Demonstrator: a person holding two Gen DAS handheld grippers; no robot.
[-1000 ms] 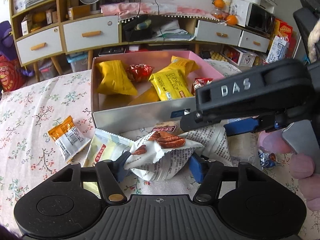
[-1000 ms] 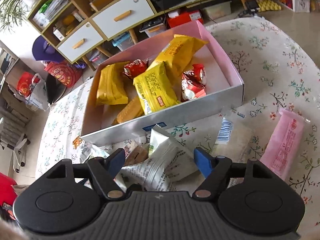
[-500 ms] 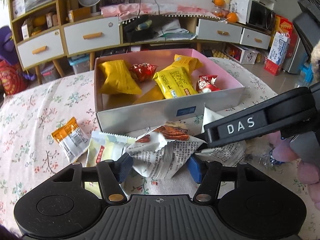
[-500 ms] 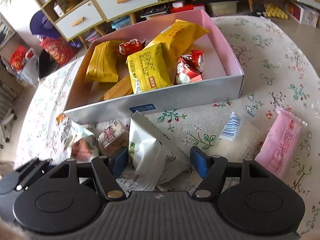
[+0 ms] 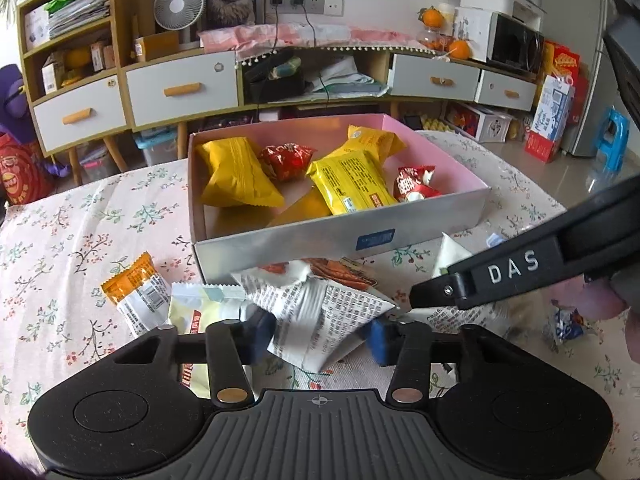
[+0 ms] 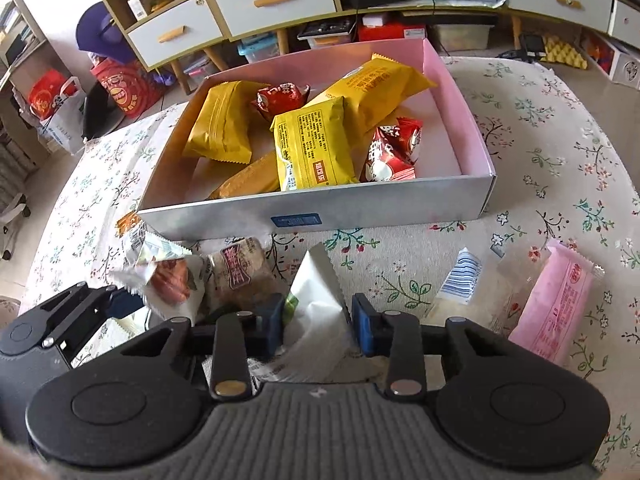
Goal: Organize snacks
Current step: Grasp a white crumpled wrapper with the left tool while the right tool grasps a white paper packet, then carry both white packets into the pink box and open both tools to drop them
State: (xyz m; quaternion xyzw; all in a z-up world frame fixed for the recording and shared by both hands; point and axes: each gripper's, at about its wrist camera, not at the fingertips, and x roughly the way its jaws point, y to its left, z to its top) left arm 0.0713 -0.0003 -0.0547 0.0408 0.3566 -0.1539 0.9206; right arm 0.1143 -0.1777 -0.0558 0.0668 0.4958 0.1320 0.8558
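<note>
A white nut packet [image 5: 320, 308] with printed text lies in front of the silver box [image 5: 340, 236]. My left gripper [image 5: 318, 336] is closing, and its blue pads [image 5: 260, 332] squeeze the packet's sides. A plain white packet [image 6: 316, 296] with a green patch stands upright in my right gripper [image 6: 318, 322], which is also closing with its pads [image 6: 362, 324] pressing on it. The right gripper's black arm [image 5: 508, 272] crosses the left wrist view at the right. The pink-lined box [image 6: 360, 204] holds yellow packets [image 6: 312, 148] and red ones [image 6: 392, 152].
Loose on the flowered cloth lie an orange-and-white packet [image 5: 136, 296], a pale packet [image 5: 196, 308], a brown packet [image 6: 240, 276], a blue-striped sachet [image 6: 464, 280] and a pink packet [image 6: 560, 304]. A small blue candy [image 5: 568, 324] lies at the right. Drawers and shelves stand behind.
Both pairs of jaws have narrowed onto their packets, which now crumple between the pads. The right gripper's arm has slid lower and to the right in the left wrist view.
</note>
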